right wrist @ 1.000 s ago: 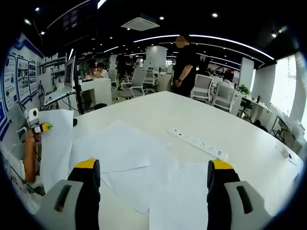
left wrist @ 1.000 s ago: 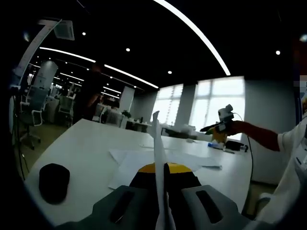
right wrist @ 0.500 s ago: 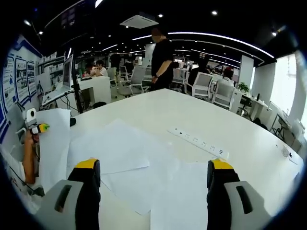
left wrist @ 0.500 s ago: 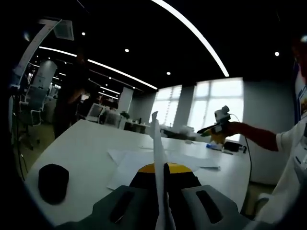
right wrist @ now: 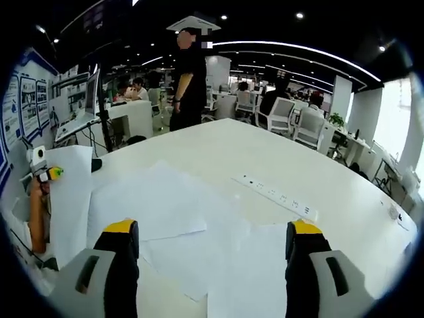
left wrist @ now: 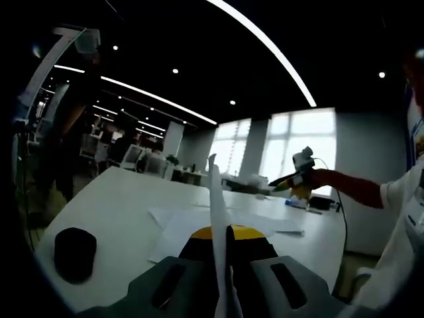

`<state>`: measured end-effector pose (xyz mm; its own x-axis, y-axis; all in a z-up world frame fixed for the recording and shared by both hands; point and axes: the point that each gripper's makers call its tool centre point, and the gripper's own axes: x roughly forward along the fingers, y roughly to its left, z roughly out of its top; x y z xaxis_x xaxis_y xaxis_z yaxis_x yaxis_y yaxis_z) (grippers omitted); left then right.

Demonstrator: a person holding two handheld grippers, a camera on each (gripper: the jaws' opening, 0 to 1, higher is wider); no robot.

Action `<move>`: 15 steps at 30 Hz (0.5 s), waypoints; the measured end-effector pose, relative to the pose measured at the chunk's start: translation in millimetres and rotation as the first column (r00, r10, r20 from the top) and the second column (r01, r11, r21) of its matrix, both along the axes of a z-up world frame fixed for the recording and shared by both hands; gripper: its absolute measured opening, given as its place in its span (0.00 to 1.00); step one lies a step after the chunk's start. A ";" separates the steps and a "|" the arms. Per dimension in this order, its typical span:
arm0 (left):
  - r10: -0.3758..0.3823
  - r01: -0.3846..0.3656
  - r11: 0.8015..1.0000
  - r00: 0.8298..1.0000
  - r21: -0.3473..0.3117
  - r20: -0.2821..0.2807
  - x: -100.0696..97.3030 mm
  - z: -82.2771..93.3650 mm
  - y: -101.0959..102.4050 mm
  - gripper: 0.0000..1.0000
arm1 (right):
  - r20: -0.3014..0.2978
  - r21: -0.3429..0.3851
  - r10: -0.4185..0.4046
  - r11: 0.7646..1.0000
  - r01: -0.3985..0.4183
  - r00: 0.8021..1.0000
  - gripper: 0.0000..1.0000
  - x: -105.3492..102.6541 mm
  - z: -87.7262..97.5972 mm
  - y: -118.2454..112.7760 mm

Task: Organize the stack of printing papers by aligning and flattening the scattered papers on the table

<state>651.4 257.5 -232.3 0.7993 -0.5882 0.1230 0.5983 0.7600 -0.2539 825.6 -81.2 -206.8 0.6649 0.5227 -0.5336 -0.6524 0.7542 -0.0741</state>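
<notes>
My left gripper (left wrist: pixel 223 248) is shut on a white sheet (left wrist: pixel 215 199), held upright and seen edge-on between its jaws. The same sheet (right wrist: pixel 68 199) hangs at the left of the right gripper view, under the left gripper (right wrist: pixel 44 173). Several loose papers (right wrist: pixel 165 209) lie scattered and overlapping on the white table (right wrist: pixel 265 156). My right gripper (right wrist: pixel 212 233) hovers above them, open, with nothing between its yellow-tipped fingers (right wrist: pixel 122 230). In the left gripper view the right gripper (left wrist: pixel 298 173) is held up in the air beyond the papers (left wrist: pixel 192 222).
A white power strip (right wrist: pixel 275 196) lies past the papers. A black mouse (left wrist: pixel 74 253) sits near the table edge. A person in black (right wrist: pixel 189 73) stands at the table's far side. Office chairs (right wrist: pixel 308 129) and desks lie behind.
The person in black has walked leftward along the table's far side. Both grippers have stayed nearly where they were, the left still holding its sheet.
</notes>
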 end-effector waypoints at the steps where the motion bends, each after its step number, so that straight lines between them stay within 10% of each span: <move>1: -0.002 0.002 1.000 1.000 0.002 0.001 -0.2 0.0 -0.4 0.06 | -0.004 0.005 -0.005 1.000 0.005 1.000 0.87 0.7 -0.6 -0.5; 15: -0.002 0.002 1.000 1.000 0.004 0.007 -2.5 1.1 -0.3 0.06 | -0.025 -0.010 -0.017 1.000 0.016 1.000 0.87 5.3 -9.7 1.5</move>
